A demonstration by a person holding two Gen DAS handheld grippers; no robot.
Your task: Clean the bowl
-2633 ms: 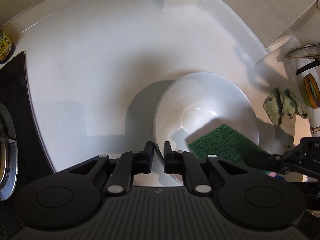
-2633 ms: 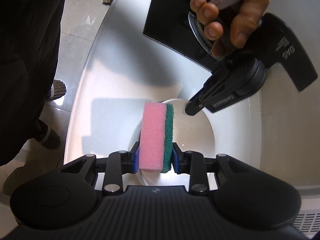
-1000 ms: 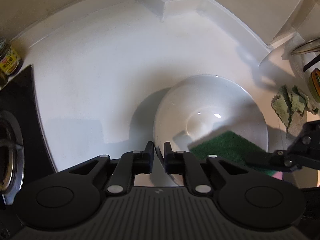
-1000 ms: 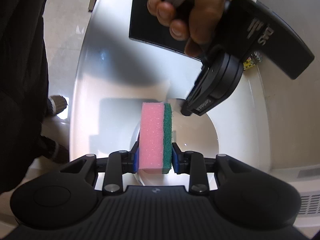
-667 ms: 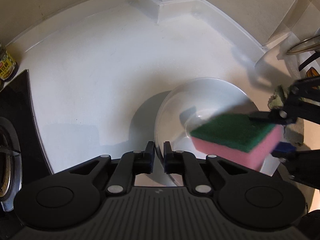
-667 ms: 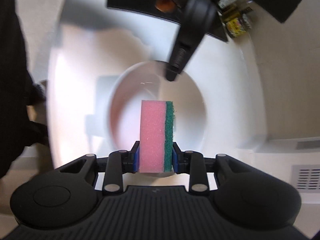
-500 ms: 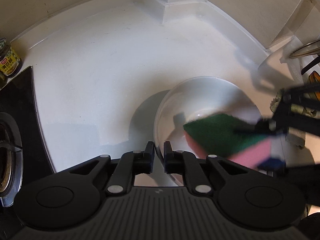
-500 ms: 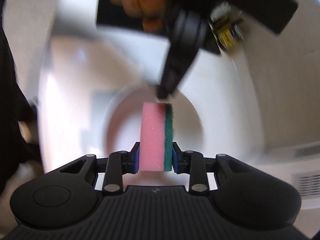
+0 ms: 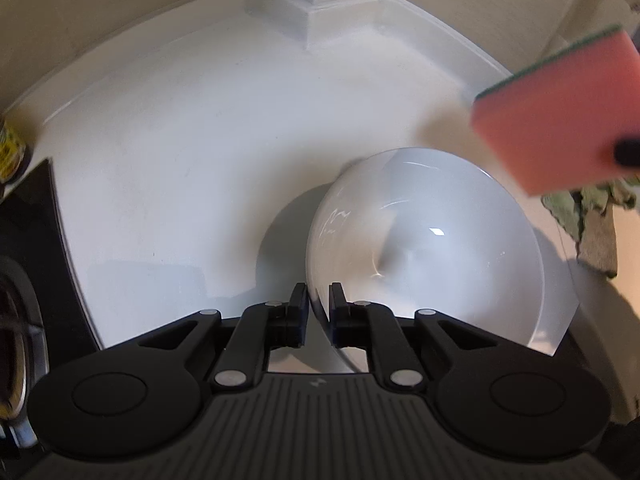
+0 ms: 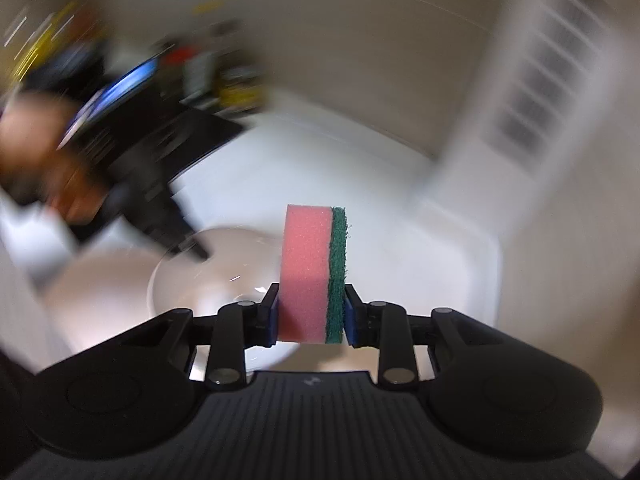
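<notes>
While left gripper (image 9: 318,304) is pinching bowl (image 9: 424,252) rim, right gripper (image 10: 310,316) — clamping sponge (image 10: 314,276) — is lifting clear of bowl; scrubbing likely finishing.

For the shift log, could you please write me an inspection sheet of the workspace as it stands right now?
Surface: white countertop, with a raised white edge along the wall.
Job's things: white bowl on the counter, no dirt visible inside; pink and green sponge lifted clear of it.
Clutter: crumpled green cloth right of the bowl; yellow-labelled jar at the far left.
Grippers: left claw clamped on the bowl's near rim; right claw clamped on the sponge.
Cables: nothing seen.
Surroundings: black stovetop to the left, beige wall behind; the right wrist view is blurred.
</notes>
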